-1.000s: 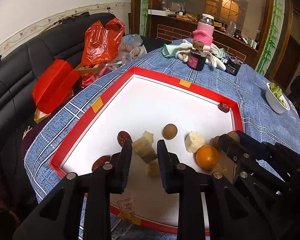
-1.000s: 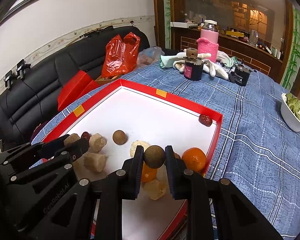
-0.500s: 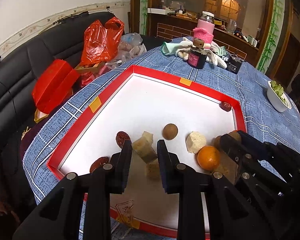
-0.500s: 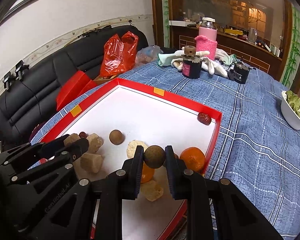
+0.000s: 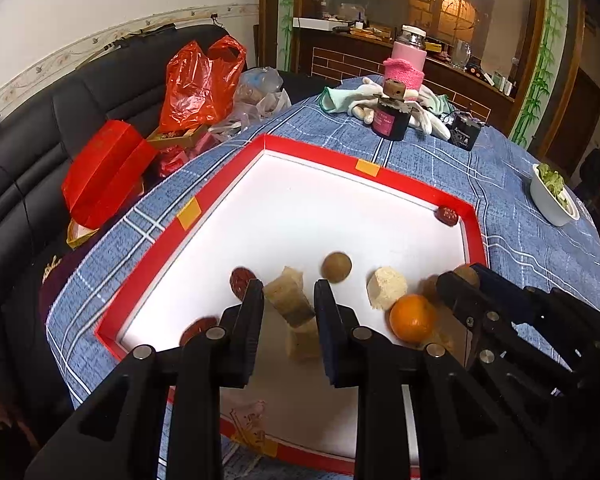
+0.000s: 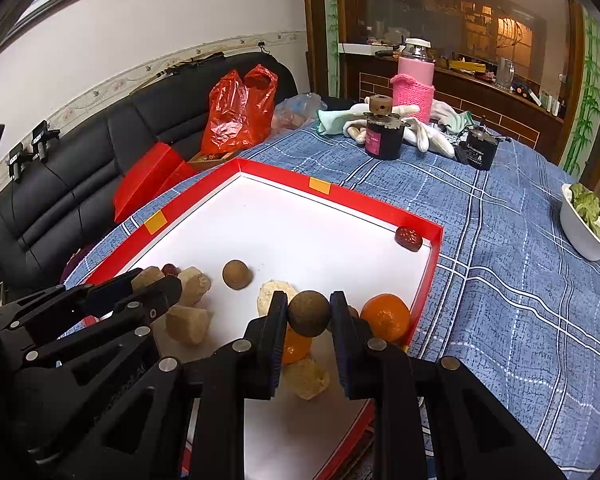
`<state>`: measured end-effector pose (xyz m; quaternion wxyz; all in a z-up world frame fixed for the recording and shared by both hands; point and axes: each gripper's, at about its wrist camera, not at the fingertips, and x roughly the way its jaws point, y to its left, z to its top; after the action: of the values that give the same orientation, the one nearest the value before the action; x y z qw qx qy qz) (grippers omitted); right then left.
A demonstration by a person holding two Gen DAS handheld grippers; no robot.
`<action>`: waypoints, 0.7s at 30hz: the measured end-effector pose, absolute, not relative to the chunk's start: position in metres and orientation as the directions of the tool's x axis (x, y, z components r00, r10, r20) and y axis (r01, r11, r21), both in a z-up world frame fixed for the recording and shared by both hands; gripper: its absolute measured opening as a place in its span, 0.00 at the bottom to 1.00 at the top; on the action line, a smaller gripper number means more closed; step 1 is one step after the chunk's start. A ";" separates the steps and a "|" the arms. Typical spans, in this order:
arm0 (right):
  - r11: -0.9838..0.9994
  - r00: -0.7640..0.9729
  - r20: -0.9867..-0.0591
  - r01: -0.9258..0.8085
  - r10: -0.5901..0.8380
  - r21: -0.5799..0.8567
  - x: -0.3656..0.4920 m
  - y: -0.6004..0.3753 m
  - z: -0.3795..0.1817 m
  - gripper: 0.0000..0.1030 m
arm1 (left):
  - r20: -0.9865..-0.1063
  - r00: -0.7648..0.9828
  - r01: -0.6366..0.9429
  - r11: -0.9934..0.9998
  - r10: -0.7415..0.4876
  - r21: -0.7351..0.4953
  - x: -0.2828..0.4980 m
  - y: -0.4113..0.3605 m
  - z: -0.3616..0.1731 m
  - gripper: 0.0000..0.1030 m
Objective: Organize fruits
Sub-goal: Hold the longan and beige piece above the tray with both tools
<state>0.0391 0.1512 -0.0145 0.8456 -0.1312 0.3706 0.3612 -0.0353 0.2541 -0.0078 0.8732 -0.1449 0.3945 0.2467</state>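
A red-rimmed white tray lies on the blue cloth. My left gripper is shut on a tan chunk held above the tray's near left; it shows in the right wrist view too. My right gripper is shut on a brown ball above the near right; it shows in the left wrist view too. In the tray lie an orange, a loose brown ball, pale chunks and red dates.
At the table's far end stand a dark jar, a pink flask, white gloves and a small black box. A white bowl of greens sits far right. Red bags lie on the black sofa at left.
Both grippers have lifted slightly and drawn back a little with their loads; the tray contents look unchanged.
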 end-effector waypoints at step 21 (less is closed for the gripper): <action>0.726 0.438 -0.766 -0.686 0.471 0.054 0.074 0.179 -0.026 0.21 | -0.807 0.504 -0.563 0.826 0.308 -0.036 -0.005 0.283 -0.021 0.23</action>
<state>0.0740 0.1788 -0.0257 0.8374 -0.1335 0.4020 0.3455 -0.0046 0.2827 -0.0208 0.8542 -0.1489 0.4280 0.2550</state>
